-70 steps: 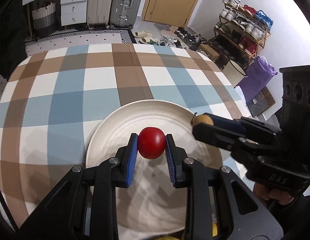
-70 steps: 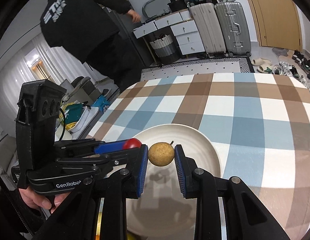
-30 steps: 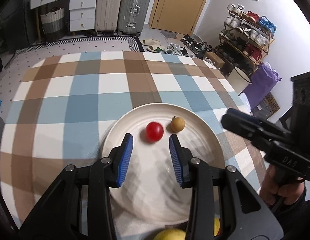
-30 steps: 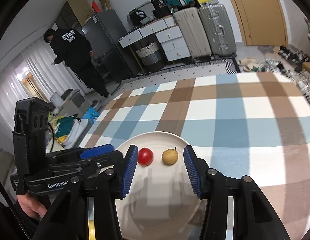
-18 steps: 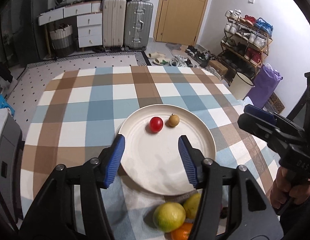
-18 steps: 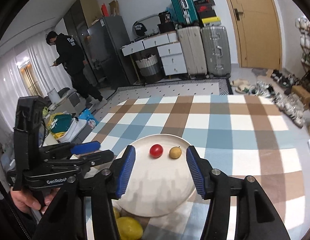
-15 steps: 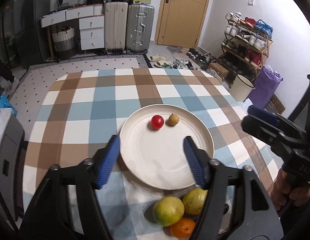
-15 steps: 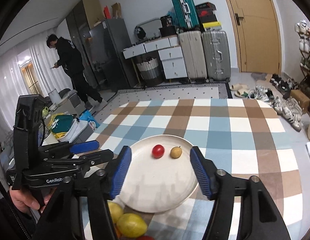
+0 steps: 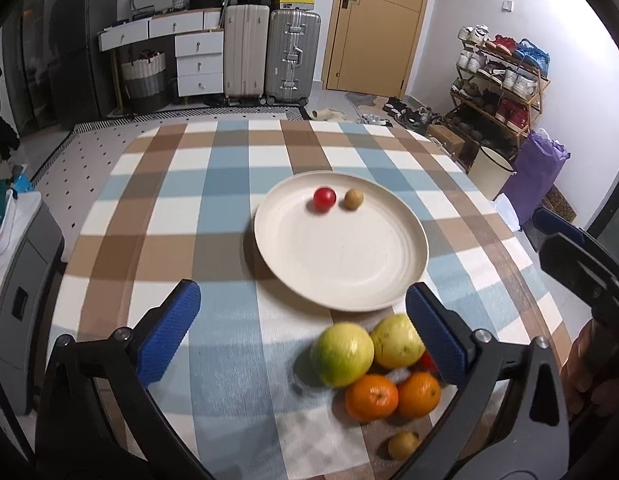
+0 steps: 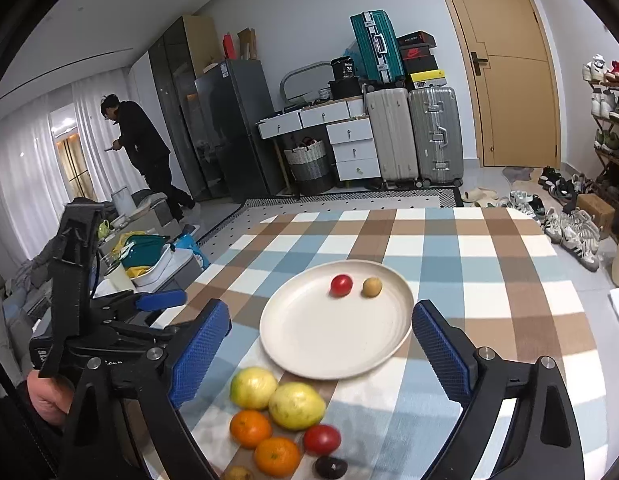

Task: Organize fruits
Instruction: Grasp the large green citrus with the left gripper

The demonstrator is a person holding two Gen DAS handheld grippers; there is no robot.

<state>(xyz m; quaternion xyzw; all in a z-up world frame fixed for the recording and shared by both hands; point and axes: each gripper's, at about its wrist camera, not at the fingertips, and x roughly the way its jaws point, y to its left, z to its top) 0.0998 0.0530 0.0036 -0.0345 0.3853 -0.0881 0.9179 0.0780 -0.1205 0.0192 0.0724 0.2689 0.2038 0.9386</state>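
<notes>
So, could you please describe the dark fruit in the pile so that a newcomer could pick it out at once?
Start at the white plate on the checked tablecloth, then drop to the pile of loose fruit at its near edge. At the pile's nearest end, just below the red tomato, lies the dark fruit: the only nearly black piece there.

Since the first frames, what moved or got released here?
Both claws let go: the left claw released the red tomato, the right claw the small brown fruit. Both drew back, jaws opening, empty. The plate stayed put; the loose fruit pile came into view.
</notes>
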